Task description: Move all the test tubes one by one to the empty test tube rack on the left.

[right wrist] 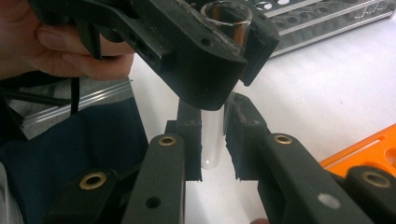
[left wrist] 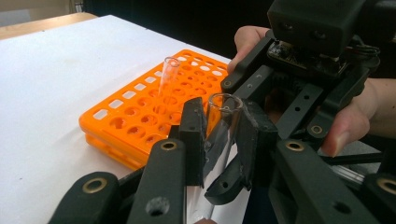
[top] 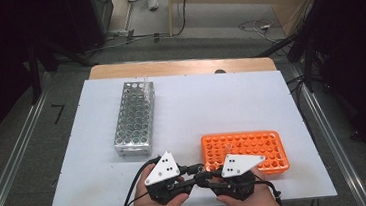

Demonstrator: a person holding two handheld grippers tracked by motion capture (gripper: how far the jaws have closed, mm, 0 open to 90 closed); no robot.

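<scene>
A clear glass test tube [right wrist: 212, 151] is held between both grippers near the table's front edge. My left gripper [left wrist: 223, 116] is shut on the tube [left wrist: 219, 140] just below its open rim. Seen from the right gripper view, the left gripper [right wrist: 236, 42] clamps the tube's upper part. My right gripper [right wrist: 214, 135] is shut on the lower part, near the rounded bottom. From above, the left gripper [top: 193, 171] and right gripper [top: 211, 175] meet tip to tip, left of the orange rack [top: 245, 150]. A second clear tube [left wrist: 169, 74] stands in that orange rack [left wrist: 140, 121].
A metal tube rack [top: 134, 118] with many holes stands at the middle left of the white tabletop [top: 211, 105]. The table's front edge lies just under the hands. Dark stands and cables surround the table on the floor.
</scene>
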